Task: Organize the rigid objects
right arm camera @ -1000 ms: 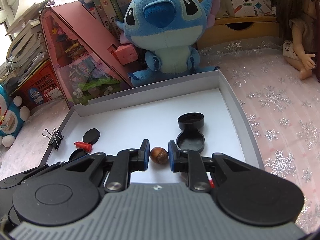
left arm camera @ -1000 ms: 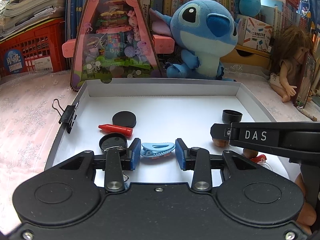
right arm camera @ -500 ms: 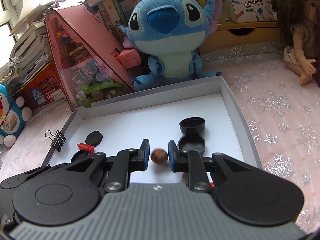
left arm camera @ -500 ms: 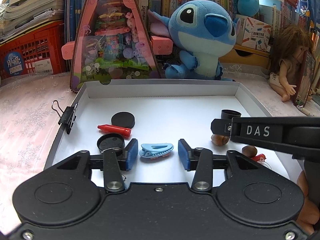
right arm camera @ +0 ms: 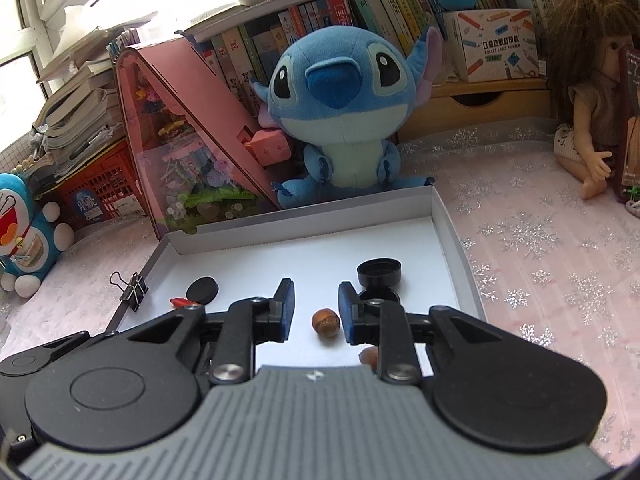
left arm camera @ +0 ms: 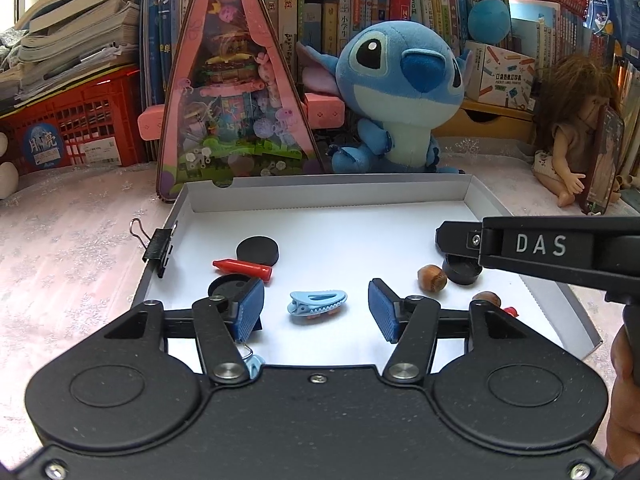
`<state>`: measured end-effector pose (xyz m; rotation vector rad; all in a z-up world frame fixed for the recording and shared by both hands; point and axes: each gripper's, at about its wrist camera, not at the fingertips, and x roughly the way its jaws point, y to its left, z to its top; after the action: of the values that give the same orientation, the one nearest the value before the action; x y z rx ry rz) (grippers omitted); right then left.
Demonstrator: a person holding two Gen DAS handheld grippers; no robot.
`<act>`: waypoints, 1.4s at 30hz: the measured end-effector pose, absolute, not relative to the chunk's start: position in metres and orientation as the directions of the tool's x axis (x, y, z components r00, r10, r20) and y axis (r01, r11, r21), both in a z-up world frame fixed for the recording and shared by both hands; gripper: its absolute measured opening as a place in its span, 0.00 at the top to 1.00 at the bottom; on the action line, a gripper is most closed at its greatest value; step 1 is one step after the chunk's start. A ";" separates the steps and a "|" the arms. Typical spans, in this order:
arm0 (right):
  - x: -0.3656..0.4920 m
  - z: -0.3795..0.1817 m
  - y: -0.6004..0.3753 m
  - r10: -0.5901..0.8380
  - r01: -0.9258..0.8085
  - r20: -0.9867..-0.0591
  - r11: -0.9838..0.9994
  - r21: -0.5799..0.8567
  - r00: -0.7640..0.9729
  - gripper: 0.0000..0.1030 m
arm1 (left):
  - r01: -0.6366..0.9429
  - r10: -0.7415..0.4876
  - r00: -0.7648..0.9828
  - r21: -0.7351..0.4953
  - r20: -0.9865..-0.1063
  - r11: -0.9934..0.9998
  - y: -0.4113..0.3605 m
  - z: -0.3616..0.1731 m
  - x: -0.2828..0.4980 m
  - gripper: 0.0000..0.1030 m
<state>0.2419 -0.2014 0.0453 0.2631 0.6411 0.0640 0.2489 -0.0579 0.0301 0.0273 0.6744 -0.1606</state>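
While opening, right gripper (right arm camera: 316, 314) straddles hazelnut (right arm camera: 326, 322) (untouched).

Both wrist views close, angled down (shared: tray (left arm camera: 496, 208)).

— We see bright daylight from the window (right arm camera: 24, 12), upper left, blown out to white.
— We agree; sharp centre, edges bent, the box (left arm camera: 320, 236) floor glaring white.
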 end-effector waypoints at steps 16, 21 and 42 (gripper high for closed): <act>0.227 0.054 -0.202 0.094 0.027 -0.540 0.977 0.212 0.837 0.20 | 0.149 -0.132 0.786 -0.022 -0.604 0.989 -0.053 0.037 0.235 0.22; 0.223 0.054 -0.202 0.080 0.032 -0.534 0.980 0.198 0.842 0.15 | 0.148 -0.127 0.788 -0.015 -0.602 0.989 -0.050 0.036 0.230 0.20; 0.193 0.054 -0.209 0.035 0.046 -0.499 0.988 0.148 0.866 0.06 | 0.145 -0.133 0.790 -0.029 -0.598 0.989 -0.036 0.042 0.202 0.18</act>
<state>0.1931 -0.2092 0.0538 0.1571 0.5240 -0.0057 0.2024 -0.0359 0.0417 0.0186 0.6423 -0.1495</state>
